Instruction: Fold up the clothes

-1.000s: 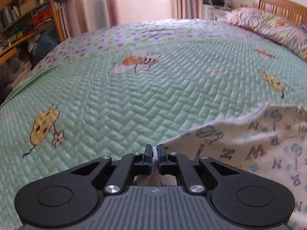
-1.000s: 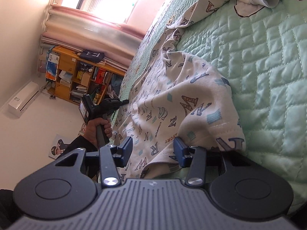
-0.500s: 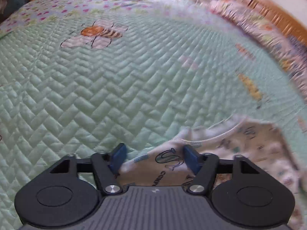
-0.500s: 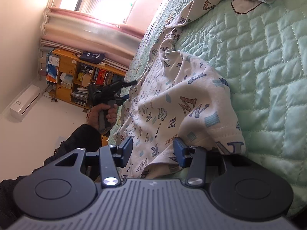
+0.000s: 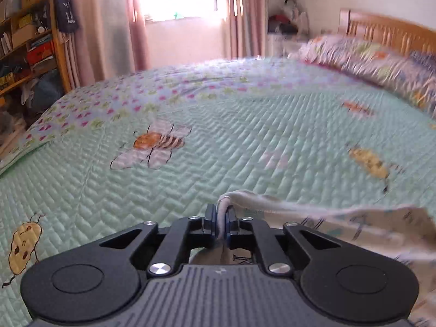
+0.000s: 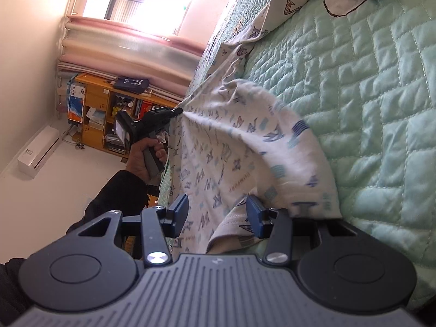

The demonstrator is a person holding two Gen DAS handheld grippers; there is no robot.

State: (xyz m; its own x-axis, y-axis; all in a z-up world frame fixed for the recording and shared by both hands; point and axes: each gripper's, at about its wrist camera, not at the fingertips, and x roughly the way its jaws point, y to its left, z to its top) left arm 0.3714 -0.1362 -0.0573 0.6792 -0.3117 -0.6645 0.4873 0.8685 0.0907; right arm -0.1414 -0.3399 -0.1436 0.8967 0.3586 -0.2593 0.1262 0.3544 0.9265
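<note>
Bedroom w/ a wide bed, its green quilted bedspread (image 5: 245, 141) printed w/ bees; wooden headboard (image 5: 387, 28) at the far right of the bedspread, pillow (image 5: 376, 62) just below it, window w/ pink curtains (image 5: 114, 21) beyond the far edge, bookshelf (image 5: 24, 32) off the left side.

Garment (image 6: 234, 147): cream cloth w/ letter print, lying on the bedspread near its front edge, one end lifted clear, the rest draped and rumpled.

Left hand (image 6: 145, 158): fist wrapped round the grip, dark sleeve behind, held beside the bedspread's edge; tool tilted downward.

Left gripper (image 5: 221, 222): jaws have just been closing; now clamped on a bunched hem of the garment, which trails off to the right.

Right gripper (image 6: 216, 215): jaws apart, garment fold lying between them against one finger; no squeeze evident. Points nearly level across the bedspread, camera rolled sideways.
</note>
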